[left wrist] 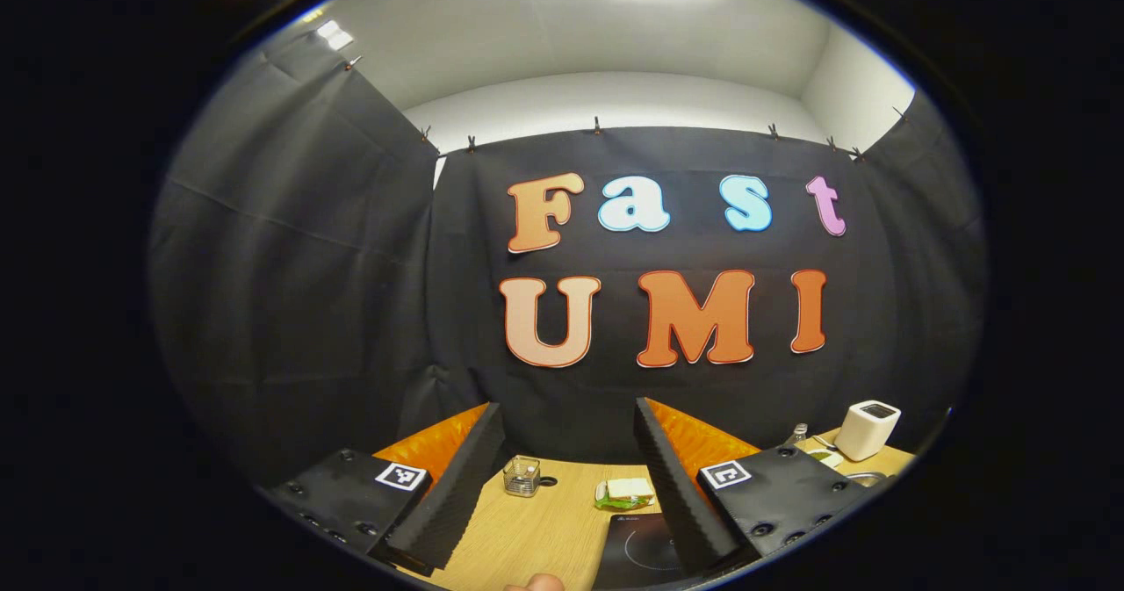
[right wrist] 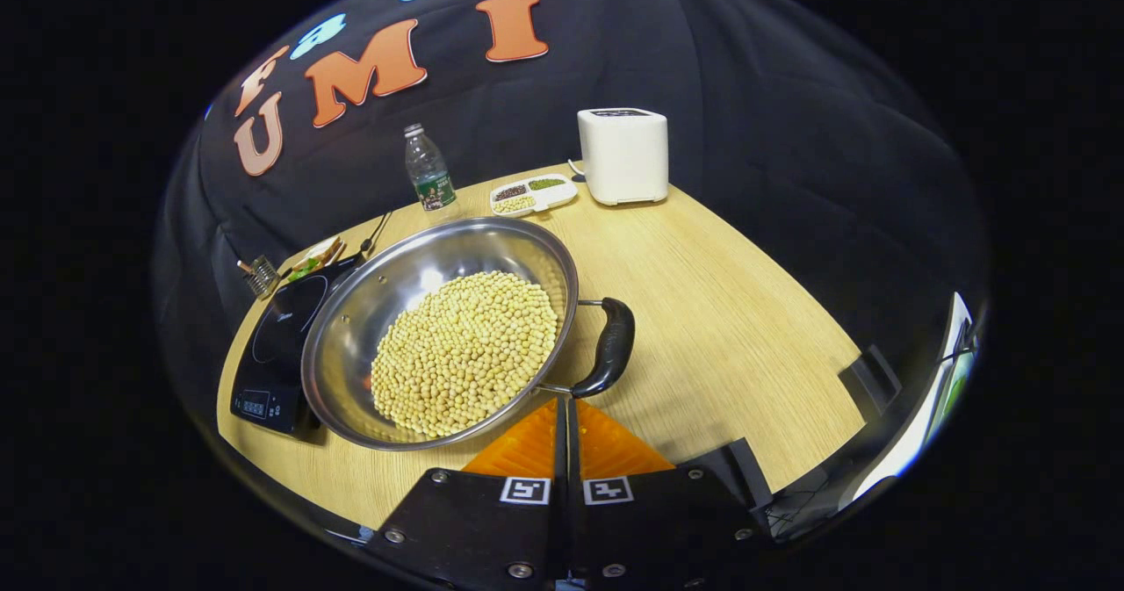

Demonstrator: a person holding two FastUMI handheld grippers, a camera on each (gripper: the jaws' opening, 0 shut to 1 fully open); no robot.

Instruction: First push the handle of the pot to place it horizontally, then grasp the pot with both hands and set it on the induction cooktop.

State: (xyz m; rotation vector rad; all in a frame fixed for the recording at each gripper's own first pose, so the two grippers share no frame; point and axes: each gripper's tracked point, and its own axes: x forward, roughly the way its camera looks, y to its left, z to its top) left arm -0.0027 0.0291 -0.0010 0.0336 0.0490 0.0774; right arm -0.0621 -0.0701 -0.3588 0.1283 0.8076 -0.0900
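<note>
Honestly, the pot (right wrist: 439,332) looks heavy and slick: stiff steel, loaded with loose beans (right wrist: 465,354) that'll spill if it tips, sitting centre-left in the right gripper view with its far edge overlapping the induction cooktop (right wrist: 277,345). Best holds are probably the black handle (right wrist: 610,345) right of the rim and the opposite rim. Right gripper (right wrist: 566,424) has its fingers pressed together, empty, tips just below the handle; left gripper (left wrist: 566,477) gapes wide, holding nothing.

A light wooden table (right wrist: 720,310) is seen carrying a steel pot (right wrist: 351,327) of beans, an induction cooktop (right wrist: 281,336), a water bottle (right wrist: 428,172), a divided tray (right wrist: 533,194), a white appliance (right wrist: 623,156), a sandwich (left wrist: 629,489) and a small wire basket (left wrist: 522,475).
</note>
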